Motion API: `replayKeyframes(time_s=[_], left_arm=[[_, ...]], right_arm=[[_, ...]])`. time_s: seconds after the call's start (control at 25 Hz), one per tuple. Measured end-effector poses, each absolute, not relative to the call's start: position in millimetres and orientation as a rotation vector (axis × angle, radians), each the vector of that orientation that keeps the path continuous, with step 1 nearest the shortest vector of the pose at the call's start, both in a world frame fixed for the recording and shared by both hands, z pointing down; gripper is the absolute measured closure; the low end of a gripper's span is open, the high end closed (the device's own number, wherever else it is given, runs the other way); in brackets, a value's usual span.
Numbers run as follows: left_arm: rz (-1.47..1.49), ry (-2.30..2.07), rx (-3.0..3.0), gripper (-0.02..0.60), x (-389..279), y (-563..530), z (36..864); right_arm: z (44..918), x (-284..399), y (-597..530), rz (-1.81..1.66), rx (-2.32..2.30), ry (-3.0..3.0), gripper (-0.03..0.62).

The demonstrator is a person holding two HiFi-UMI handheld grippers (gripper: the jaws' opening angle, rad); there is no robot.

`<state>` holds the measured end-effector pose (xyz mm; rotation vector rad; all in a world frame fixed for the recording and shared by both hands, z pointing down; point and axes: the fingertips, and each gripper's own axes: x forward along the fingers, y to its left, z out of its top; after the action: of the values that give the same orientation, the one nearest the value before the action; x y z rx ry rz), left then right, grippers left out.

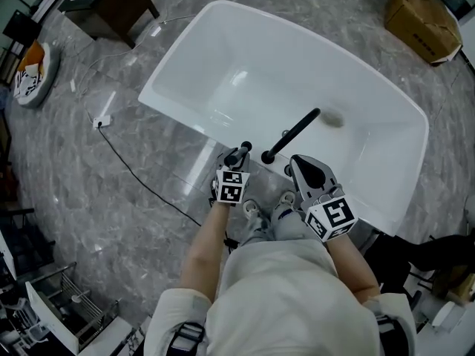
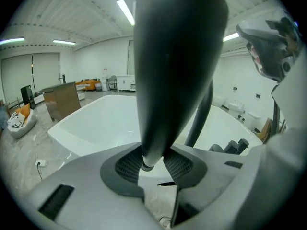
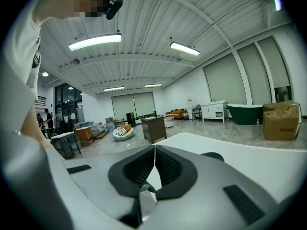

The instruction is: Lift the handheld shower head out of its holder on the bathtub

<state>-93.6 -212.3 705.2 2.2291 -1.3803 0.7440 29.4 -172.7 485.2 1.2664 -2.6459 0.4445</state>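
The handheld shower head (image 2: 172, 56) is a dark, tapering piece that stands upright and fills the middle of the left gripper view. My left gripper (image 2: 152, 164) is shut on its narrow lower end. In the head view the same gripper (image 1: 239, 159) holds the black shower head (image 1: 243, 150) at the near rim of the white bathtub (image 1: 178, 65). The black faucet spout (image 1: 293, 134) reaches over the tub just to its right. My right gripper (image 1: 308, 170) hovers at the rim to the right of the spout, shut (image 3: 153, 169) with nothing in it. The holder is hidden.
A cardboard box (image 1: 421, 22) sits on the floor beyond the tub at the far right, and a brown cabinet (image 1: 111, 2) at the far left. A black cable (image 1: 141, 180) crosses the grey marble floor. Faucet knobs (image 2: 235, 146) stand on the rim.
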Motion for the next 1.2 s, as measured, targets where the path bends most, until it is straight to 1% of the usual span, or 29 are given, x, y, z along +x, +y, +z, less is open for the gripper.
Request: replayKeyframes(time_s=[0.24,0.76,1.2], left_arm=[[0.672,-1.447,2.212,0.443,-95,-197,678],[0.513,-1.558,2.191,0.443,-118,-157,616],[0.29,-1.65,2.184,0.442,-144,-141,541]], right_arm=[[478,35,-163,0.423,1.282,-2.658,0.574],[463,21,-144,0.381,1.284,-2.703,0.574],[456,9,-142,0.343,1.241,-2.741,0.574]])
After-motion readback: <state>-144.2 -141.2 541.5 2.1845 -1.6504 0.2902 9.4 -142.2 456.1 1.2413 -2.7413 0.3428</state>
